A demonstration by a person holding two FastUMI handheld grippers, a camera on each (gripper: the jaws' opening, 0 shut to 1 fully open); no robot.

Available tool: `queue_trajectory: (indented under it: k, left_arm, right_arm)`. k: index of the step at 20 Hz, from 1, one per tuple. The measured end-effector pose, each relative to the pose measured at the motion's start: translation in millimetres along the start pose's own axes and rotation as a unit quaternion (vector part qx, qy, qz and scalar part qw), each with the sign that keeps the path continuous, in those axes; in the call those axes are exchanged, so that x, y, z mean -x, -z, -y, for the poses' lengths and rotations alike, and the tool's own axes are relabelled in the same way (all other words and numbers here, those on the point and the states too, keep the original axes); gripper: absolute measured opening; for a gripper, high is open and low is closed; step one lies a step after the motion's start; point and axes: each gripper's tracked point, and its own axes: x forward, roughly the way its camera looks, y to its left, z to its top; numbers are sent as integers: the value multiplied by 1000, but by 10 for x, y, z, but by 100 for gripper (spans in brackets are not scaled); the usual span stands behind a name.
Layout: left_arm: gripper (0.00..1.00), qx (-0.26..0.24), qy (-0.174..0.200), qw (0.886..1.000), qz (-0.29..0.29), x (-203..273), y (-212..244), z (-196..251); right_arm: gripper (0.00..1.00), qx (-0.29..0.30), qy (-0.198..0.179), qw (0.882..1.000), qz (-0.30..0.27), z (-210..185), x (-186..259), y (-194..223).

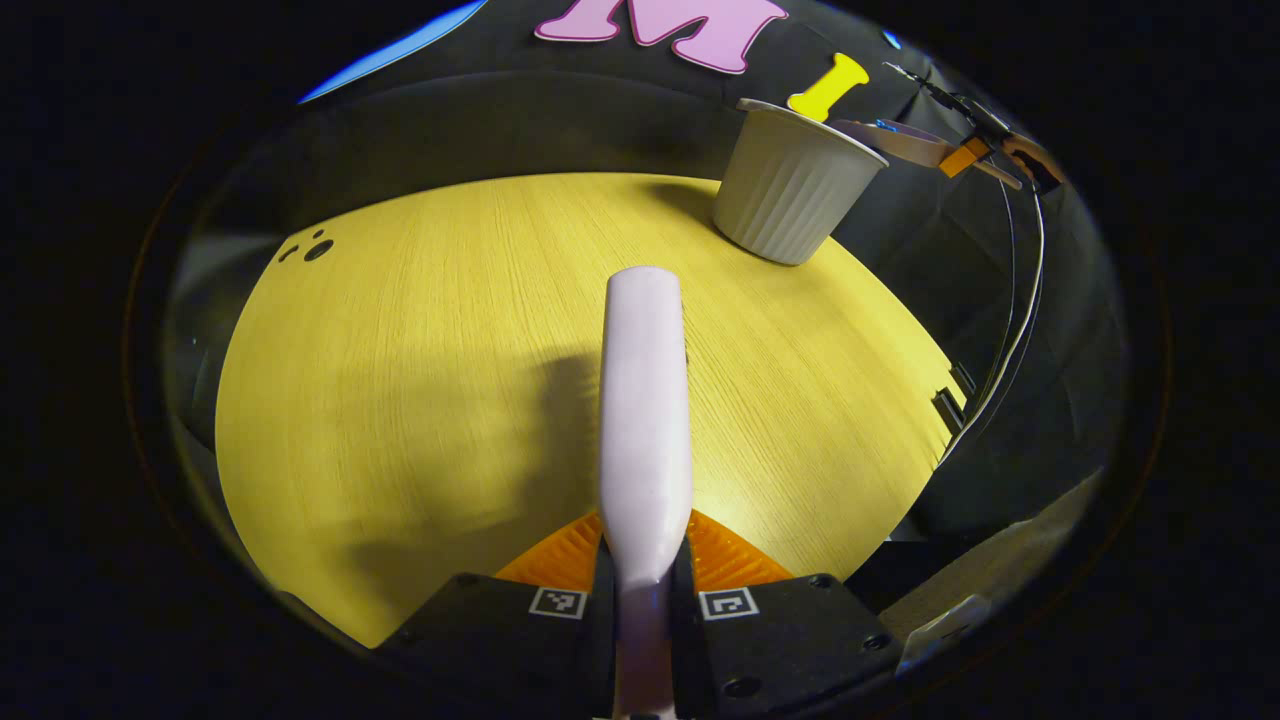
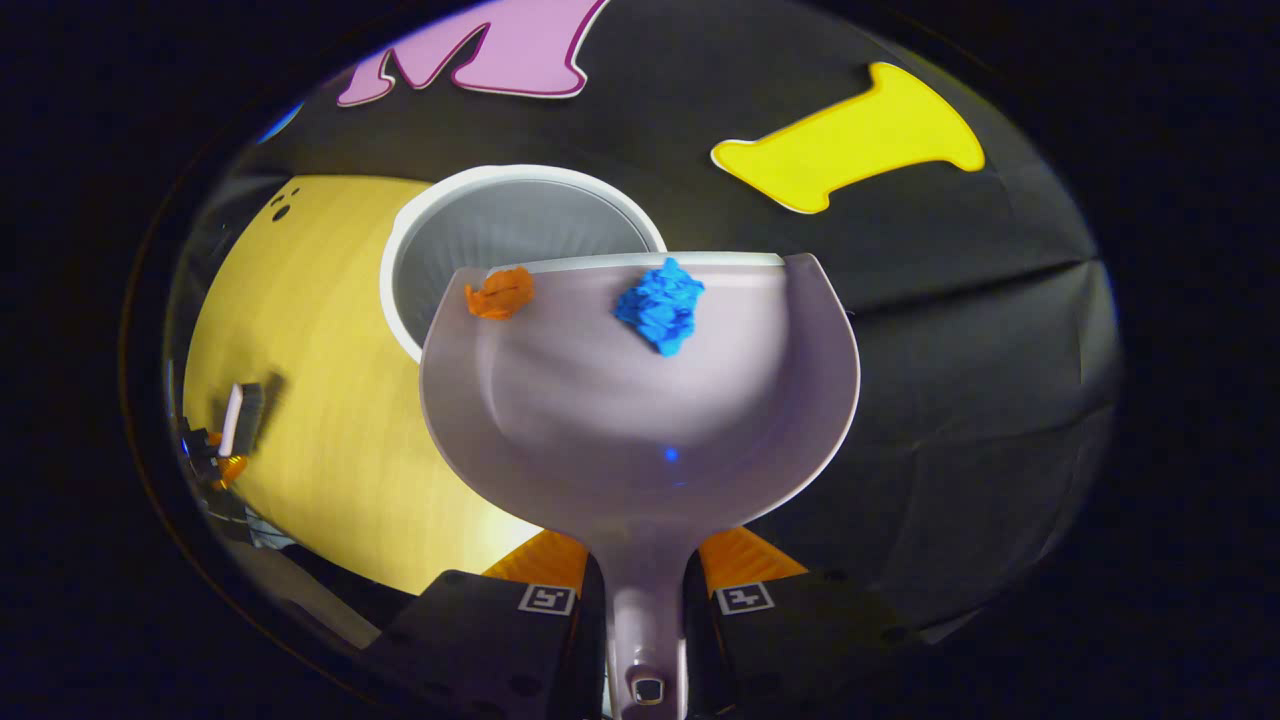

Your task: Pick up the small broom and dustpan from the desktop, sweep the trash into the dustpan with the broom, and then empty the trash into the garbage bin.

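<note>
My left gripper (image 1: 645,565) is shut on the pale broom (image 1: 645,400), which points forward over the yellow wooden table (image 1: 400,380). My right gripper (image 2: 645,575) is shut on the handle of the pale dustpan (image 2: 640,420). The pan hangs over the near rim of the white ribbed garbage bin (image 2: 500,230), its front lip above the opening. An orange paper scrap (image 2: 500,293) and a blue one (image 2: 662,305) lie near that lip. In the left gripper view the bin (image 1: 790,190) stands at the table's far right corner, with the dustpan (image 1: 895,140) above its rim.
Beyond the bin, the right gripper (image 1: 990,150) shows with cables hanging down from it. The broom (image 2: 238,415) shows small at the left in the right gripper view, over the table (image 2: 320,400). Black cloth walls close in the table's back and right side.
</note>
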Motion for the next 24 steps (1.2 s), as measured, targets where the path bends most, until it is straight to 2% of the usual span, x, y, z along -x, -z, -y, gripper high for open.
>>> queue_trajectory:
  k: [6, 8, 9, 10, 13, 15, 18, 20, 24]
  left_arm:
    - [27, 5, -3, 1000, -4, -31, 29, -55]
    - [24, 7, -4, 1000, -4, -47, 15, -70]
    - [27, 7, -5, 1000, -4, -54, 7, -74]
    - [27, 7, -5, 1000, -4, -57, 2, -78]
    - [27, 3, -8, 1000, -3, -55, -24, -80]
    - [27, 3, -11, 1000, -3, -52, -32, -92]
    - [27, 6, -17, 1000, -4, -38, -41, -110]
    - [27, 2, -23, 1000, -2, -11, -54, -131]
    - [27, 2, -34, 999, 2, 46, -78, -176]
  right_arm:
    - [32, 88, 25, 994, -66, 192, -10, -130]
    - [36, 95, 23, 993, -69, 157, -19, -162]
    - [36, 94, 24, 993, -69, 149, -23, -173]
    - [40, 93, 23, 993, -68, 136, -24, -172]
    - [36, 90, 21, 994, -61, 132, -34, -184]
    - [40, 80, 12, 995, -50, 90, -29, -201]
    - [33, 54, -4, 998, -18, 14, 36, -235]
    - [36, 24, -23, 999, 14, -40, 116, -212]
    - [33, -18, -64, 994, 86, -313, 428, -70]
